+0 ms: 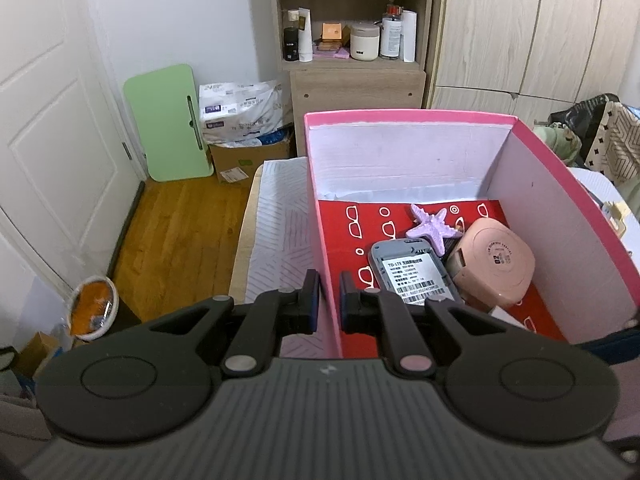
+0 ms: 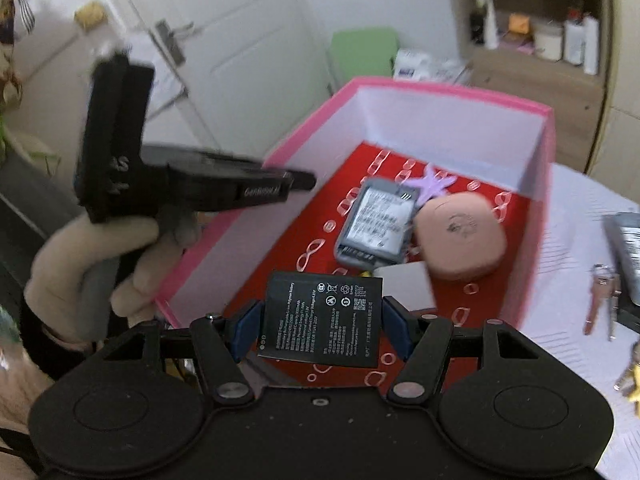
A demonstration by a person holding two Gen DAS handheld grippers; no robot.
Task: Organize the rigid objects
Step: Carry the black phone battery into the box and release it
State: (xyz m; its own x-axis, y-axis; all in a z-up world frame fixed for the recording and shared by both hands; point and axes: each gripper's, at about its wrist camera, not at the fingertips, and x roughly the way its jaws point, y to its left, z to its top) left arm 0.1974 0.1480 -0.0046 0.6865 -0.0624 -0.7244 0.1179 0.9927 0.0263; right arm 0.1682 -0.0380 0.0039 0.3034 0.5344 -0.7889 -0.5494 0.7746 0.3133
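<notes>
Battery (image 2: 320, 316) is clamped between the right fingers (image 2: 394, 330), just above the pink box (image 2: 538, 216)'s near end; left fingers (image 1: 316, 300) pinch its wall.

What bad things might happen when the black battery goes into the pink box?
1. The right tool holds the flat battery only by its side edges, so it might slip or tilt out.
2. The box floor below is crowded: the grey device, pink round case and purple starfish lie close together, so the battery may land on them.
3. The left tool pinches the box's side wall; a bump could shift the box.
</notes>
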